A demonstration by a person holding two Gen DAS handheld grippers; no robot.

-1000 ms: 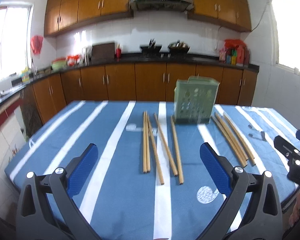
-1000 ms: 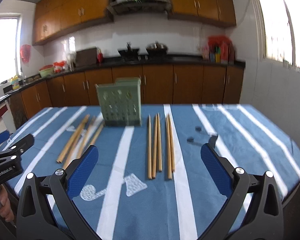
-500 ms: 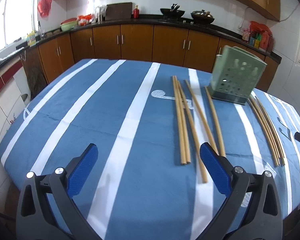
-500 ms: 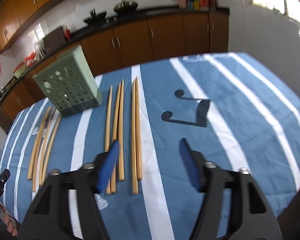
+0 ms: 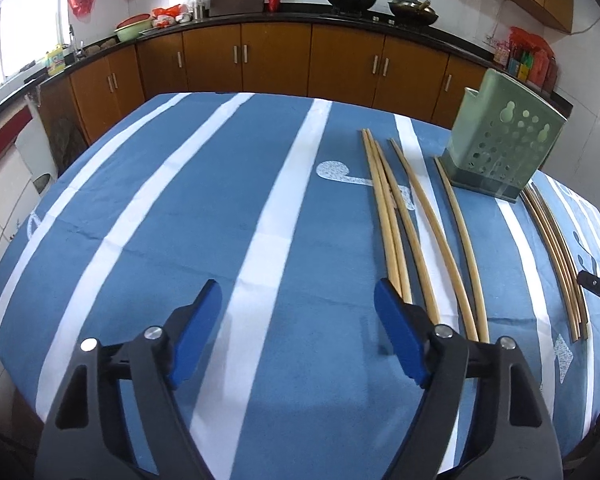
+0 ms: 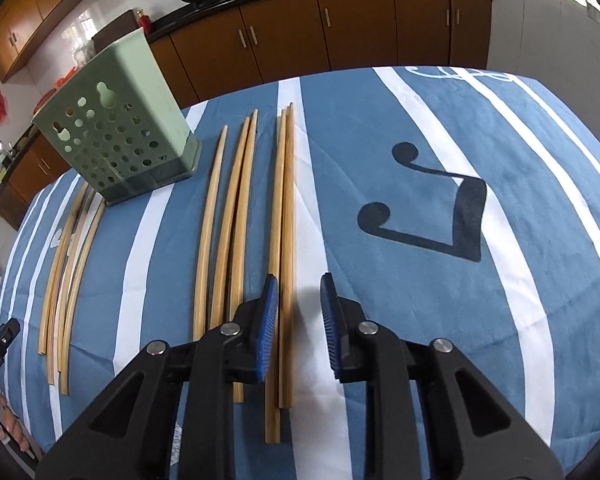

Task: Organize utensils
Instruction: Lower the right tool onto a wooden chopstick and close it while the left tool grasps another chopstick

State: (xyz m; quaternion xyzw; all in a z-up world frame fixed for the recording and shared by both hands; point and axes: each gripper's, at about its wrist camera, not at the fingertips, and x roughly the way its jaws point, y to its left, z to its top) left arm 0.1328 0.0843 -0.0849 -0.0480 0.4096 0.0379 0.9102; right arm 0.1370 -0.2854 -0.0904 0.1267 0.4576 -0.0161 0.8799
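My right claw [image 6: 299,296] is hovering half open over a pair of chopsticks [image 6: 285,216] lying on the bench [image 6: 500,184]; my left claw [image 5: 298,304] is gaping wide over bare cloth. The green holder [image 6: 116,136] is standing beyond the chopsticks.

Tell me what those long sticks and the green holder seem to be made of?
The chopsticks look like bare wood or bamboo: pale tan, matte, slim and tapered. The green holder appears to be moulded plastic: smooth, slightly glossy walls punched with round holes.
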